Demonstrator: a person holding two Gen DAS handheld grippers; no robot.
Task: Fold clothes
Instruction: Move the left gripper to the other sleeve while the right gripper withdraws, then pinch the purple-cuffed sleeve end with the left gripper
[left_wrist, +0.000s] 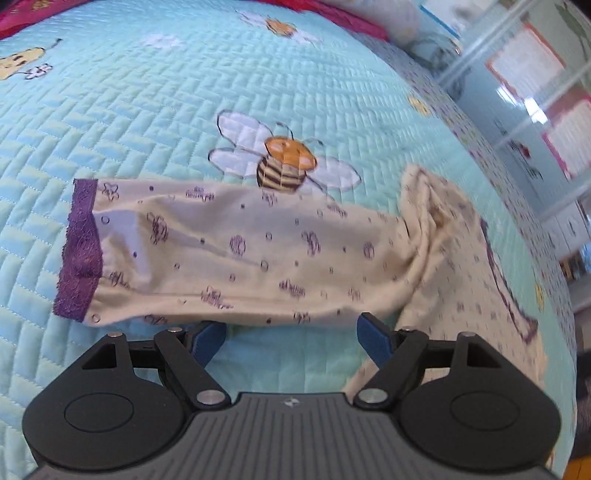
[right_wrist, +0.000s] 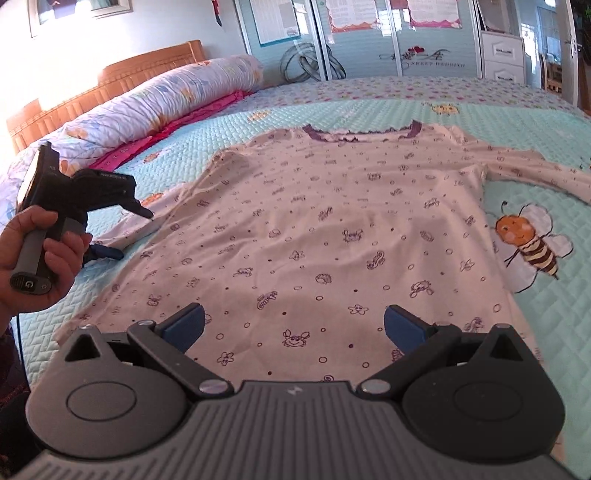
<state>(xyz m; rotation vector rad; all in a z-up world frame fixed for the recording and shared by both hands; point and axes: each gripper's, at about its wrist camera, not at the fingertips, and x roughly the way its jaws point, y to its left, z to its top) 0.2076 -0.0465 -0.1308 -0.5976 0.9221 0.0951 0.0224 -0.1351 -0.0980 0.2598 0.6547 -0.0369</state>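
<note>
A cream long-sleeved shirt (right_wrist: 332, 229) with small purple prints lies spread flat on the turquoise quilted bedspread (right_wrist: 546, 332), its purple-trimmed neckline (right_wrist: 360, 136) at the far end. In the left wrist view one sleeve (left_wrist: 236, 258) stretches across the quilt and ends in a purple lace cuff (left_wrist: 79, 251) at the left. My left gripper (left_wrist: 291, 338) stands open just short of the sleeve's near edge, with nothing between its blue pads (left_wrist: 208, 341). My right gripper (right_wrist: 294, 326) is open above the shirt's hem. A hand (right_wrist: 37, 254) holds the left gripper (right_wrist: 125, 232) at the shirt's left sleeve.
A rolled floral duvet (right_wrist: 166, 96) and a pink blanket (right_wrist: 177, 129) lie along the orange headboard (right_wrist: 110, 74). Sliding wardrobe doors (right_wrist: 369, 44) and white drawers (right_wrist: 502, 55) stand beyond the bed. Bee pictures (left_wrist: 284, 162) are stitched into the quilt.
</note>
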